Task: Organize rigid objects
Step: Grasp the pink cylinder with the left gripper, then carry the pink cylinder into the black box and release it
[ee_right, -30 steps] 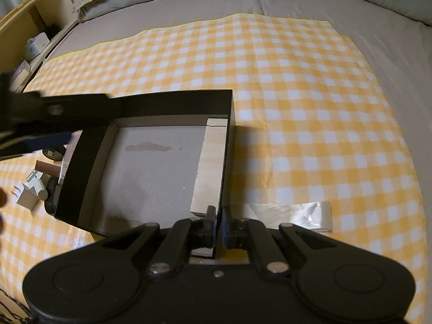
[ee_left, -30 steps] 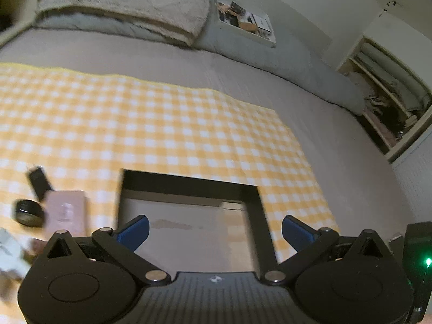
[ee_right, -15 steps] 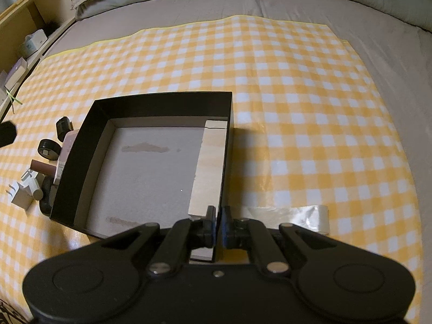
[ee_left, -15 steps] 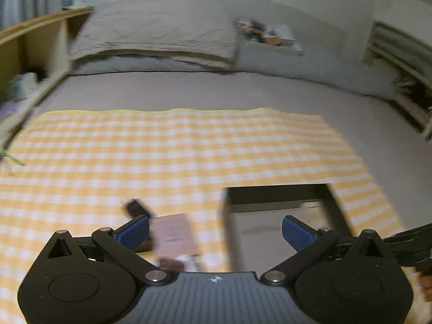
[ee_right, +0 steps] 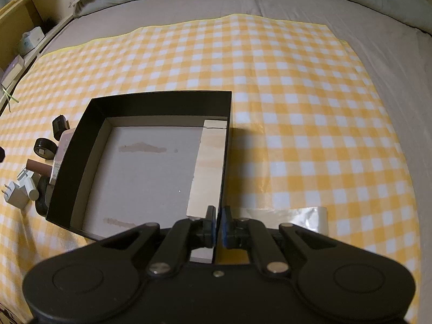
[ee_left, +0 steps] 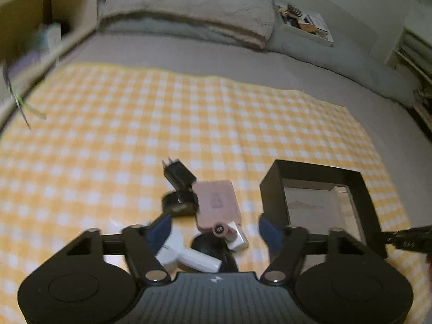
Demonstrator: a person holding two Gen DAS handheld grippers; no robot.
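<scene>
A black open box (ee_right: 162,100) lies on the yellow checked cloth, empty inside. My right gripper (ee_right: 218,226) is shut on its near right wall. Left of the box (ee_left: 318,167) is a small pile: a pink flat case (ee_left: 216,199), a black plug (ee_left: 176,174), a black round piece (ee_left: 179,201), a brown tube (ee_left: 218,228) and white chargers (ee_left: 189,256). My left gripper (ee_left: 214,229) hovers just over this pile. Its jaws are closing, with the tube's end and a white charger between them, and the pads press on nothing. The right wrist view shows the tube (ee_right: 39,166) and a white charger (ee_right: 19,194) beside the box.
The checked cloth (ee_right: 297,81) covers a grey bed. A pillow (ee_left: 189,2) and a white tray of small items (ee_left: 305,24) lie at the far end. Wooden shelves (ee_right: 24,21) run along the left. A clear shiny strip (ee_right: 297,214) lies right of the box.
The left gripper swung left from above the box to above the pile, and its jaws have narrowed. It has left the right wrist view. The right gripper and box have not moved.
</scene>
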